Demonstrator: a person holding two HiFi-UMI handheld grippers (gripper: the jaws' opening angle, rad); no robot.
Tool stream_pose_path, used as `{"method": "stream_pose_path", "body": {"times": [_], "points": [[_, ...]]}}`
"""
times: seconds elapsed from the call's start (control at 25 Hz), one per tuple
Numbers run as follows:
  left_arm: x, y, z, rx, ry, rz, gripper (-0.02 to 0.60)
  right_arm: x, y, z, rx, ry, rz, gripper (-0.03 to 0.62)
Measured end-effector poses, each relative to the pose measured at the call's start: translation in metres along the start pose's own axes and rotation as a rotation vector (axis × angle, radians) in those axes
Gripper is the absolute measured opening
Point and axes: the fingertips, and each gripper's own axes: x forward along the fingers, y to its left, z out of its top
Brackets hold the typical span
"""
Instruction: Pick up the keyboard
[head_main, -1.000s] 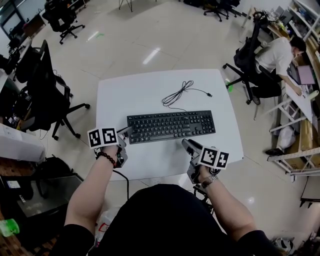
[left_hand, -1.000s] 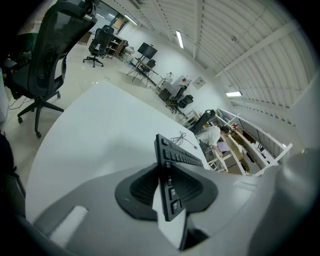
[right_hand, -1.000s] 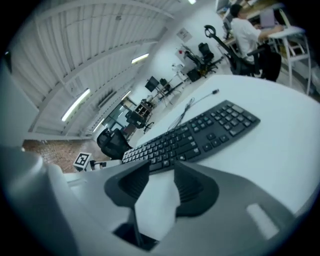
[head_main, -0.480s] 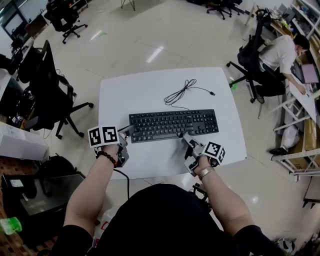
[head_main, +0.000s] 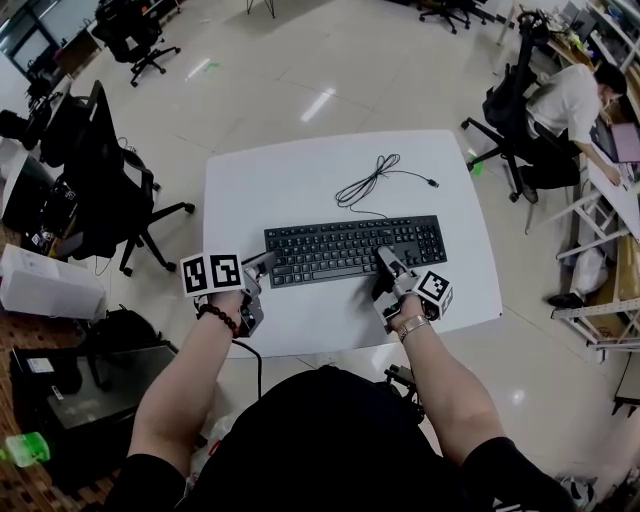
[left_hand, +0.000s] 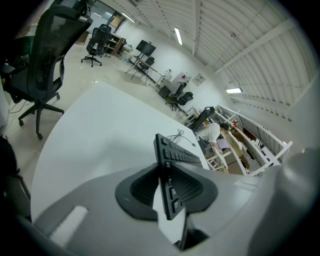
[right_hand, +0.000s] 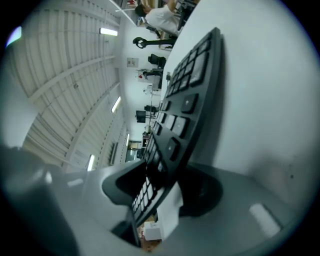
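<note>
On the table the keyboard lies flat, left gripper pinching its left end, right gripper jaws just closing around its front edge, not yet pressing; seat that grip, then lift level.

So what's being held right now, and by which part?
The keyboard: the left gripper clamps its left end; the right gripper straddles its near edge, jaws just closing, apparently not gripping yet.
</note>
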Motion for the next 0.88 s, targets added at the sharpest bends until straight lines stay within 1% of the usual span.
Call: {"method": "stream_pose_path", "body": {"times": [0.04, 0.16, 0.24, 0.4, 0.6, 0.88], "points": [[0.0, 0.0, -0.001, 0.0, -0.001, 0.0, 0.083, 0.001, 0.002, 0.001, -0.009, 0.001, 0.006, 0.167], [0.001, 0.001, -0.003, -0.004, -0.007, -0.001, 0.083, 0.0, 0.006, 0.0, -0.034, -0.001, 0.018, 0.15], [0.001, 0.001, -0.003, -0.017, -0.015, -0.009, 0.086, -0.003, 0.012, 0.002, -0.06, -0.006, 0.022, 0.124], [-0.004, 0.0, 0.0, -0.03, -0.039, -0.028, 0.087, -0.007, 0.03, 0.002, -0.117, -0.004, 0.029, 0.118], [-0.017, -0.006, 0.01, -0.04, -0.098, -0.074, 0.089, -0.014, 0.078, 0.002, -0.227, 0.001, 0.079, 0.11], [-0.047, -0.032, 0.036, -0.047, -0.226, -0.184, 0.089, -0.026, 0.16, 0.002, -0.394, -0.005, 0.152, 0.106]]}}
